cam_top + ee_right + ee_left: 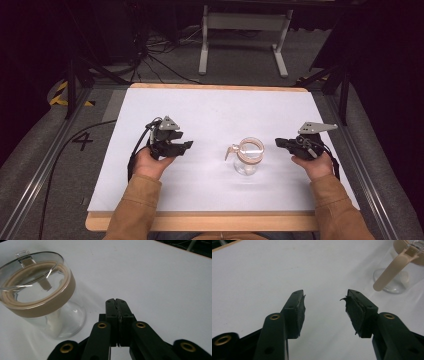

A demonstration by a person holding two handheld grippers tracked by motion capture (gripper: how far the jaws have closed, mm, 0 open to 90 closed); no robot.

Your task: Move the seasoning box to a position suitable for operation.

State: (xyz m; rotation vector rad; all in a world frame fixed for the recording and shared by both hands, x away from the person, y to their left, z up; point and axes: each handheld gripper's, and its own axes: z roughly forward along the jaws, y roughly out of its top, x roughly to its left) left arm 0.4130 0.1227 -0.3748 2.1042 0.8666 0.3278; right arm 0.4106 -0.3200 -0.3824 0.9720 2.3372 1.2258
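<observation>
A clear glass jar (pixel 248 157) with a tan collar and a see-through lid stands upright on the white worktop (pixel 210 107), a little right of centre and between a person's two hands, each holding a gripper just above the surface. The right gripper (pixel 280 142) sits just beside the jar on its right, jaws pressed together and holding nothing; in the right gripper view the closed tips point past the jar's (pixel 37 292) near wall without touching it. The left gripper (pixel 187 145) hovers farther off on the jar's other side, its jaws spread wide and empty, the worn pads (pixel 299 312) facing each other across bare worktop. In the left gripper view the jar (pixel 402 270) stands ahead and off to the right, with a tan clasp lever (pixel 390 271) hanging down its side toward that gripper. The jar's long axis runs straight up, so any grasp from either side would meet its round wall. Of the two, the right hand is plainly the nearer, though its gripper would have to open first; the left is ready to close but has more ground to cover.
</observation>
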